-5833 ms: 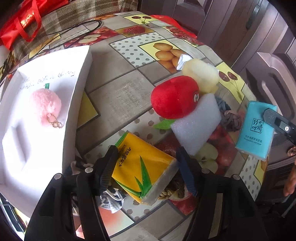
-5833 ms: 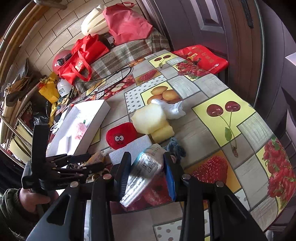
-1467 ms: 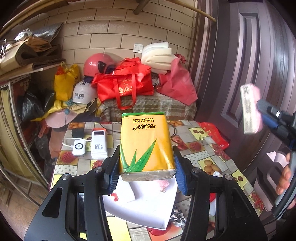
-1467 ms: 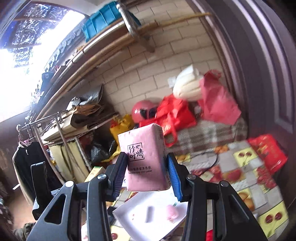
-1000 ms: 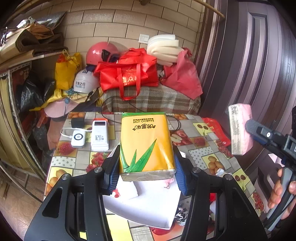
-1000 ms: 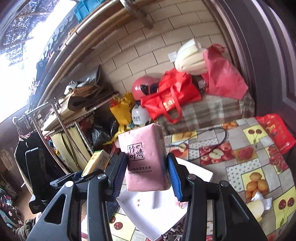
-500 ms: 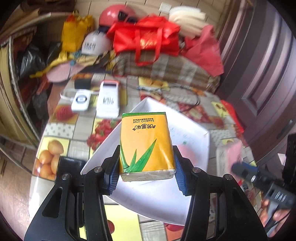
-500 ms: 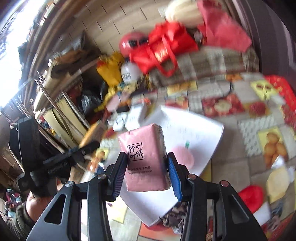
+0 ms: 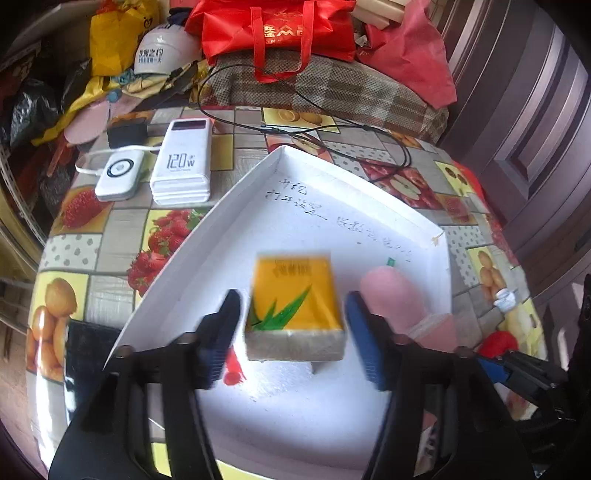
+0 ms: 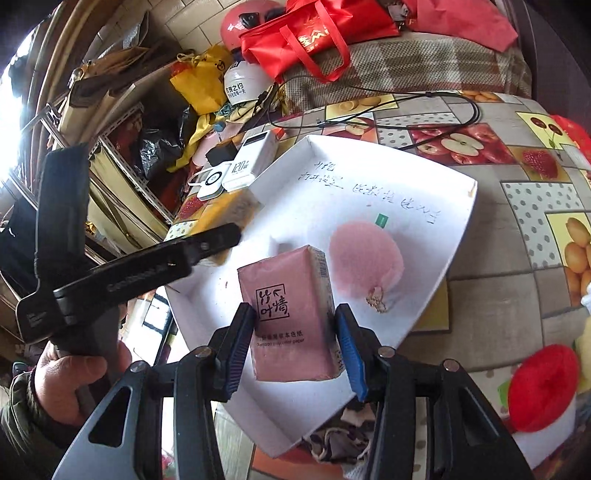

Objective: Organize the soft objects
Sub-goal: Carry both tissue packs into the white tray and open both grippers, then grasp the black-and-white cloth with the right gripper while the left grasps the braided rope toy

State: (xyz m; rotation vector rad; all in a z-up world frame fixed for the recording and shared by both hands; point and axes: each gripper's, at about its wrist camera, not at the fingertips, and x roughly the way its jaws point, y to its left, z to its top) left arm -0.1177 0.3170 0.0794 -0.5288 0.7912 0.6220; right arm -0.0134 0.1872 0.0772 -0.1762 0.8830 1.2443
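Observation:
A yellow tissue pack (image 9: 295, 306) sits between the spread fingers of my left gripper (image 9: 291, 339), over the white tray (image 9: 236, 229); the jaws stand apart from its sides. My right gripper (image 10: 295, 347) is shut on a pink tissue pack (image 10: 295, 314) held over the same tray (image 10: 436, 236). A pink pompom (image 10: 365, 254) lies in the tray, also in the left wrist view (image 9: 391, 299). The left gripper shows at the left of the right wrist view (image 10: 207, 243).
A red plush toy (image 10: 543, 387) lies on a white foam block at the right of the tray. Two white power banks (image 9: 181, 162) and a black cable (image 9: 332, 125) lie behind the tray. Red bags (image 9: 273, 26) and clutter stand beyond the table.
Both grippers came down over the white tray. My left gripper opened and let go of the yellow tissue pack. My right gripper still holds the pink pack.

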